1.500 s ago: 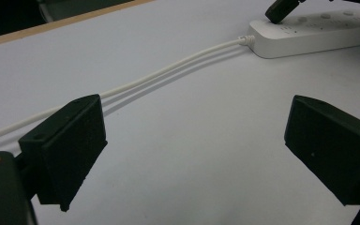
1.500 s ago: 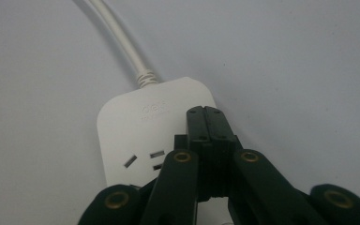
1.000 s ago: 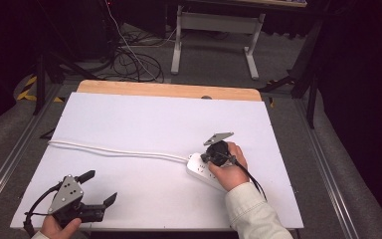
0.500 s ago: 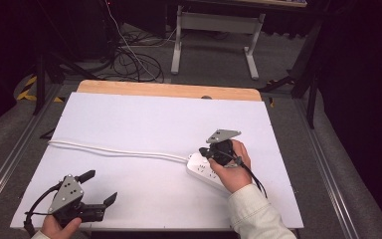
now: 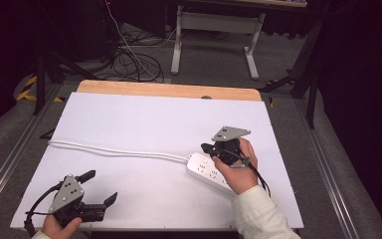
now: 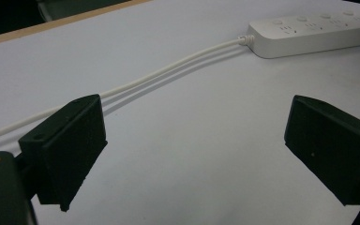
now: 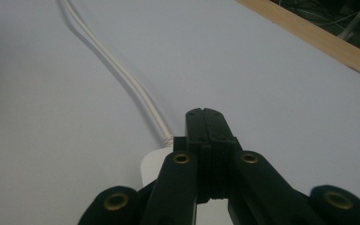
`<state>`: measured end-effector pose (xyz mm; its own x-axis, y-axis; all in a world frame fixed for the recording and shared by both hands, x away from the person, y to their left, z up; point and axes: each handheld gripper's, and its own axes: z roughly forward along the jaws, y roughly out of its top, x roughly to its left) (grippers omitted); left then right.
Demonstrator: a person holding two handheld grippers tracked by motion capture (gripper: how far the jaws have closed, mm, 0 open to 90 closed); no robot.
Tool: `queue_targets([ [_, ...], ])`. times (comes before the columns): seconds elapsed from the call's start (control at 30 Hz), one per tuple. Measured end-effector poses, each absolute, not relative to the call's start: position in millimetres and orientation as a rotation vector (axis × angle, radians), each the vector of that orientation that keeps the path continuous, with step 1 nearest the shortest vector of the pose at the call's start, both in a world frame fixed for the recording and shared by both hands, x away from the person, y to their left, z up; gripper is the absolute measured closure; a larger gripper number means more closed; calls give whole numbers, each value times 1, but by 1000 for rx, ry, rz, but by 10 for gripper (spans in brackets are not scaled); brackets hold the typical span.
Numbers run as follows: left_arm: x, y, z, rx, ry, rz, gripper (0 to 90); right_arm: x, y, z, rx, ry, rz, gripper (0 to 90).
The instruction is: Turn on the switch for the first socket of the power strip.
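A white power strip (image 5: 208,171) lies on the white table top (image 5: 144,119), right of centre, and its white cable (image 5: 114,151) runs left across the table. My right gripper (image 5: 205,148) hovers over the strip's cable end, shut with nothing between its jaws. In the right gripper view the closed tips (image 7: 205,114) sit just above the strip's end (image 7: 149,169), with the cable (image 7: 117,65) leading away. My left gripper (image 5: 99,187) rests at the front left corner, open and empty. In the left gripper view, the left gripper (image 6: 197,140) faces the strip (image 6: 314,30) and cable (image 6: 168,70).
A wooden strip (image 5: 169,90) edges the far side of the table. Behind it on the floor are a tangle of dark cables (image 5: 129,62) and a white desk frame (image 5: 214,25). Metal rails (image 5: 10,159) run along both table sides.
My right gripper has shifted slightly right and up over the power strip's end, its grey plate turning a little. The left gripper has barely moved.
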<state>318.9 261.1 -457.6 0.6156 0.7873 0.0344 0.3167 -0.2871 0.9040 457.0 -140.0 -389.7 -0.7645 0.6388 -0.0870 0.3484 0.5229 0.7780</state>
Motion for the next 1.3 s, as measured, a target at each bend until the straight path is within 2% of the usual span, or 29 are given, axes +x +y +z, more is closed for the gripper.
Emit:
queue_targets([
  [0.23, 320, 261, -458, 1872, 875, 610, 64, 452, -143, -385, 804, 2386, 1133, 899],
  [0.37, 320, 260, -458, 1871, 877, 607, 64, 448, -146, -379, 796, 2358, 1174, 792],
  [0.6, 320, 260, -458, 1867, 878, 605, 64, 438, -161, -368, 780, 2309, 1262, 551],
  [0.87, 320, 260, -458, 1872, 877, 612, 64, 425, -178, -365, 753, 2267, 1340, 332],
  [1.17, 320, 260, -457, 1876, 871, 617, 64, 411, -203, -371, 762, 2237, 1375, 170],
  [1.3, 320, 260, -457, 1876, 867, 618, 64, 406, -215, -377, 760, 2245, 1401, 124],
])
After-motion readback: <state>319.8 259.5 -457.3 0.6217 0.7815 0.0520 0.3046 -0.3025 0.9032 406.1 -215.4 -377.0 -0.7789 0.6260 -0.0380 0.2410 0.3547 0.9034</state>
